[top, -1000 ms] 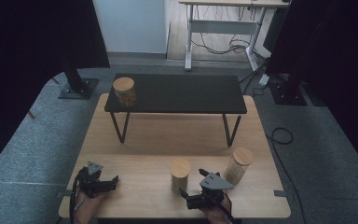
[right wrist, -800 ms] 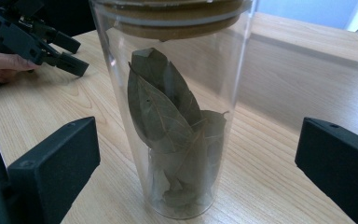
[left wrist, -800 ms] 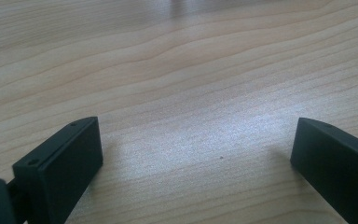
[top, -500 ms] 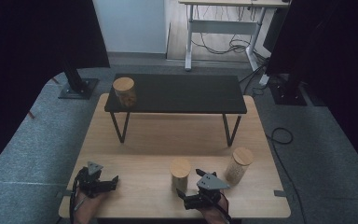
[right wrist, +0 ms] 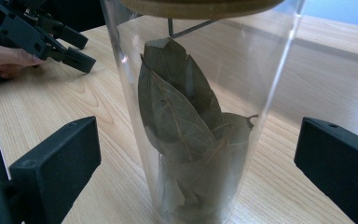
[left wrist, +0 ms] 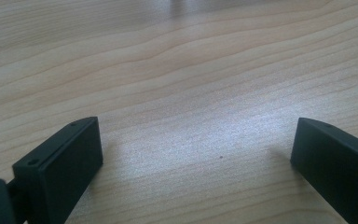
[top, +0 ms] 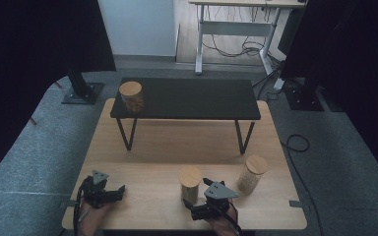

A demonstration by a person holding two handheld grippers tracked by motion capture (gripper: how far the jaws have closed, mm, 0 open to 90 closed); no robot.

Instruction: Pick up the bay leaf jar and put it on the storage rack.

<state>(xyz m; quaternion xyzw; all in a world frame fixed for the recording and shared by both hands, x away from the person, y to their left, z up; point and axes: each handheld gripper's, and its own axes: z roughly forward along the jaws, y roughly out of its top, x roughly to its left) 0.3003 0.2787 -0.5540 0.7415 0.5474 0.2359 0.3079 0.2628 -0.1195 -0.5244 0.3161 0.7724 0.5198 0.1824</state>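
Near front edge of wooden surface (top: 142,147): glass jar of bay leaves (right wrist: 200,116), wooden lid, upright, between spread jaws of right tongs (right wrist: 198,175), jaws clear of glass on both sides, nothing gripped. High view: same jar (top: 190,184) just beyond right tongs (top: 193,210). Left tongs (left wrist: 193,161) released, over bare wood, empty; seen at front left (top: 118,191). Second lidded jar (top: 252,173) near, to right. Third jar (top: 131,96) on black bench (top: 197,98), well apart.
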